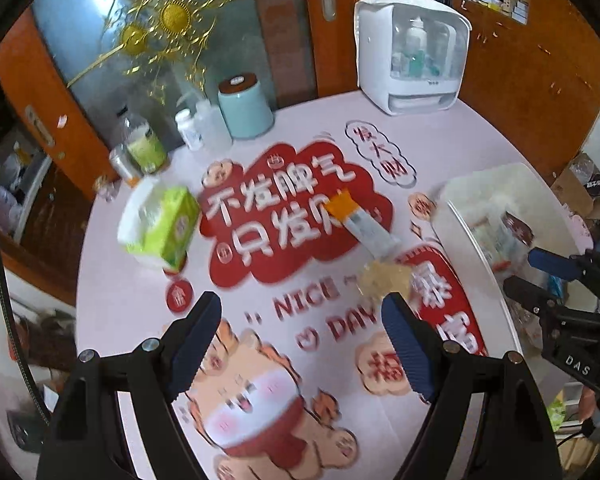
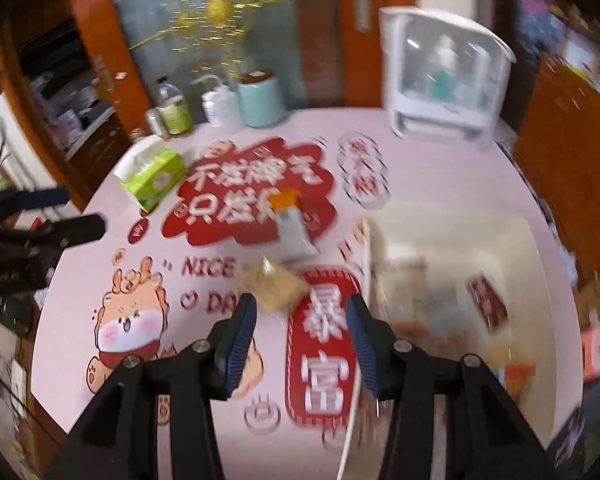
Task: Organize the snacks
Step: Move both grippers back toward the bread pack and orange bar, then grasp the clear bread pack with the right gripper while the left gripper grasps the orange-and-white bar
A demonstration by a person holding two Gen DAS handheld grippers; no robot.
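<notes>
Both your grippers hang empty above the tabletop point(image 1: 140, 300): the left gripper point(image 1: 300, 344) has its fingers spread wide with nothing between them, and the right gripper point(image 2: 300, 336) is likewise parted and holding nothing. Two snacks lie loose on the printed cover: a long grey packet with an orange end point(image 2: 290, 224) on the red cloud design, and a small pale-yellow wrapped snack point(image 2: 274, 286) just in front of the right gripper's fingers. The white bin point(image 1: 460, 216) sits at the right edge and already holds several packets (contents blurred, cannot identify them). Judgement: you are between placements, about to collect the next loose snack. The yellow one looks nearest, so the next move likely calls for lowering the right gripper over it, closing gently on the crinkly wrapper, then carrying it to the bin. Surface: round, pink cover with red lettering and a cartoon. Along the far side stand a green tissue pack point(image 1: 160, 228), bottles, a teal canister point(image 1: 246, 108) and a white cabinet point(image 1: 412, 56); wooden doors behind.
</notes>
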